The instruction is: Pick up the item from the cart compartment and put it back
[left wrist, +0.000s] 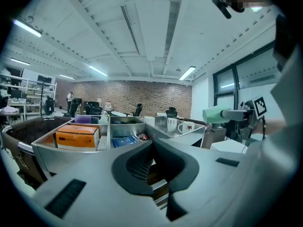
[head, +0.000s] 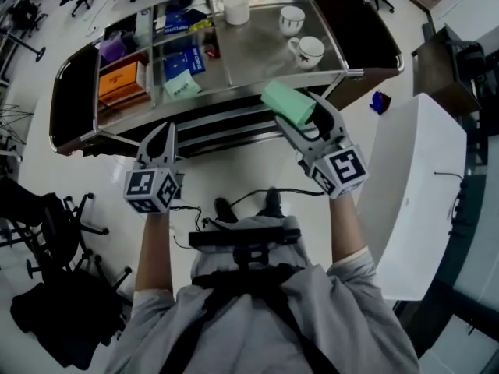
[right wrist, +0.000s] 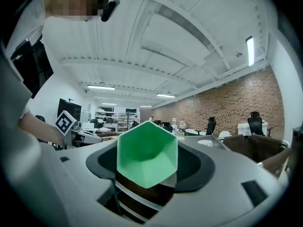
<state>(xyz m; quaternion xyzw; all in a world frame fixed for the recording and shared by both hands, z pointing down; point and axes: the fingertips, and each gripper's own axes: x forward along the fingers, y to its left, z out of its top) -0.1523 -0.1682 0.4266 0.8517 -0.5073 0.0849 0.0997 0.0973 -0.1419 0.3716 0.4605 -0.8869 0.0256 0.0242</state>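
A mint-green six-sided box (head: pixel 287 104) lies sideways between the jaws of my right gripper (head: pixel 301 116), which is shut on it, in front of the steel cart (head: pixel 257 117). In the right gripper view its hexagonal end (right wrist: pixel 147 153) fills the space between the pads. The left gripper view also catches the green box (left wrist: pixel 216 114) at the right. My left gripper (head: pixel 166 131) hovers at the cart's front left, tips together and holding nothing. In its own view the left gripper (left wrist: pixel 152 143) points at the cart compartments (left wrist: pixel 116 136).
The cart's compartments hold an orange box (head: pixel 122 82), a purple item (head: pixel 113 49), blue packets (head: pixel 185 59) and a pale green packet (head: pixel 182 86). A white cup (head: pixel 235 8) and two mugs (head: pixel 308 51) stand on its flat right part. A white cabinet (head: pixel 413 193) stands to the right.
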